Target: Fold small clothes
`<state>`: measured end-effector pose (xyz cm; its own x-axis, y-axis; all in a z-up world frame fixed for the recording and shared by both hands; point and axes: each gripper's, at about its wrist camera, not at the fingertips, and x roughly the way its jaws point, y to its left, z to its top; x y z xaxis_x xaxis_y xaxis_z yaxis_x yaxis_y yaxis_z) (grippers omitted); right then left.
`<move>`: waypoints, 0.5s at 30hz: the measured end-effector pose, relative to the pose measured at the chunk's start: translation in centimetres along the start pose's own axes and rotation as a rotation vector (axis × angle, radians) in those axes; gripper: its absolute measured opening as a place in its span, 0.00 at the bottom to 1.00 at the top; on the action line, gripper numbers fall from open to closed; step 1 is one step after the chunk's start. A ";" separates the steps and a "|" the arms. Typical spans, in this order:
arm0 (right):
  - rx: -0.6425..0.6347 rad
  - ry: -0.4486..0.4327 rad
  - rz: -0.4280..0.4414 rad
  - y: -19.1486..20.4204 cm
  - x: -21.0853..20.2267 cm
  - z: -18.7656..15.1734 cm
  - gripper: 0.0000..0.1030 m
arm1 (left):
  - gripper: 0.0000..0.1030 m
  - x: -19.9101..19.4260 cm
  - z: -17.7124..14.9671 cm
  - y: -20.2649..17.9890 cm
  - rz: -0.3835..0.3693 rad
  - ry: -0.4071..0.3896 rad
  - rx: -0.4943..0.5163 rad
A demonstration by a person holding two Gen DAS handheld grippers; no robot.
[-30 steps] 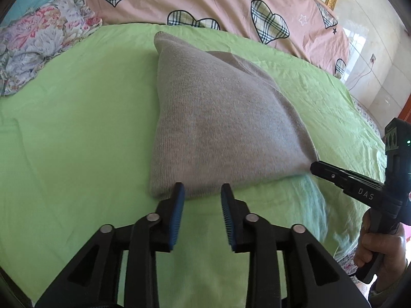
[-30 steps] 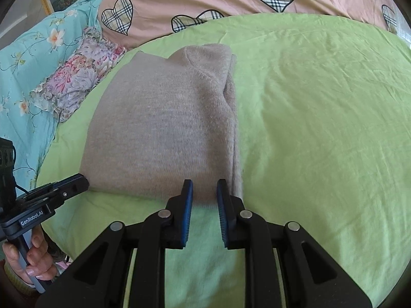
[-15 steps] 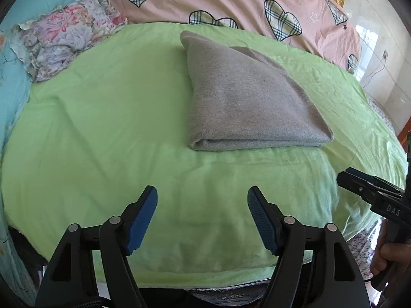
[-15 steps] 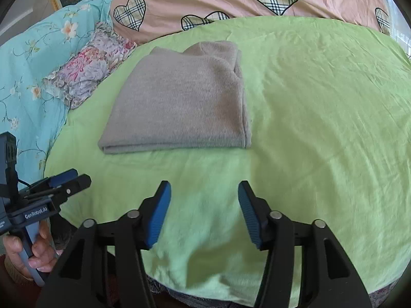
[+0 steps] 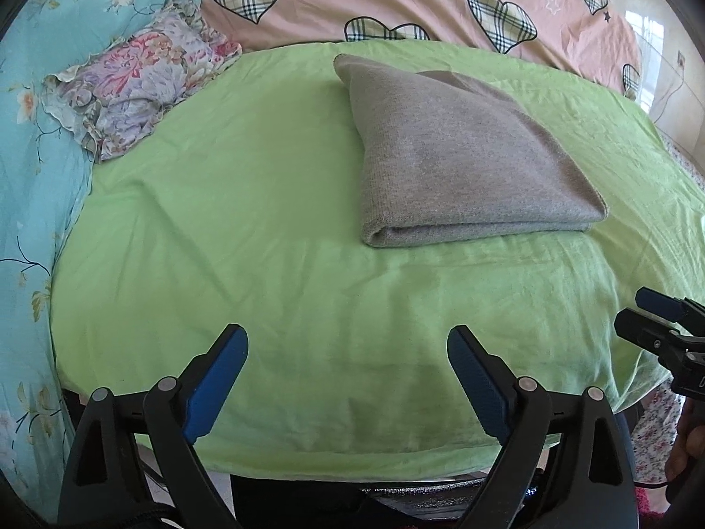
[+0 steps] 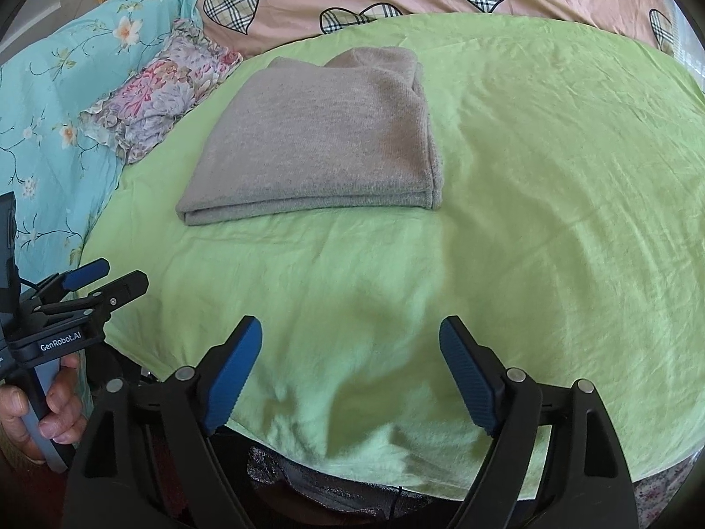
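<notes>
While both the left tongs [image 5: 348, 379] and right tongs [image 6: 350, 374] are opening wide with nothing between them, the grey garment [image 5: 467, 158] lies neatly folded on the green bed sheet [image 5: 264, 220] well ahead of them, so folding appears complete.

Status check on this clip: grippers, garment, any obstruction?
Left gripper and right gripper both opening, nothing between jaws. Grey sweater folded flat on green sheet, untouched. Nothing in the way.
</notes>
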<state>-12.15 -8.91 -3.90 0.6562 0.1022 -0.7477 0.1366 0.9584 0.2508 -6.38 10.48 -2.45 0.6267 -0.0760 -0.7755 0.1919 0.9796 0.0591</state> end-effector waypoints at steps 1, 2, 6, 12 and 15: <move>-0.001 -0.005 0.001 0.0 -0.1 0.1 0.82 | 0.90 0.0 0.0 0.1 0.003 0.001 -0.002; -0.002 -0.010 0.001 0.1 -0.2 0.1 0.82 | 0.90 -0.1 0.0 0.1 0.005 0.000 -0.002; -0.013 -0.016 0.016 0.3 -0.3 0.4 0.82 | 0.90 -0.1 0.2 0.1 0.012 -0.005 0.001; -0.009 -0.041 0.041 0.1 -0.6 1.6 0.83 | 0.91 -0.4 1.2 -0.1 0.018 -0.028 0.016; -0.005 -0.048 0.055 0.0 -0.6 2.2 0.83 | 0.91 -0.6 1.7 -0.3 0.020 -0.039 0.032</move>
<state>-10.89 -9.56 -2.07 0.6971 0.1419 -0.7028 0.0958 0.9530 0.2874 -5.48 9.86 -0.94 0.6596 -0.0639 -0.7489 0.2026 0.9746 0.0952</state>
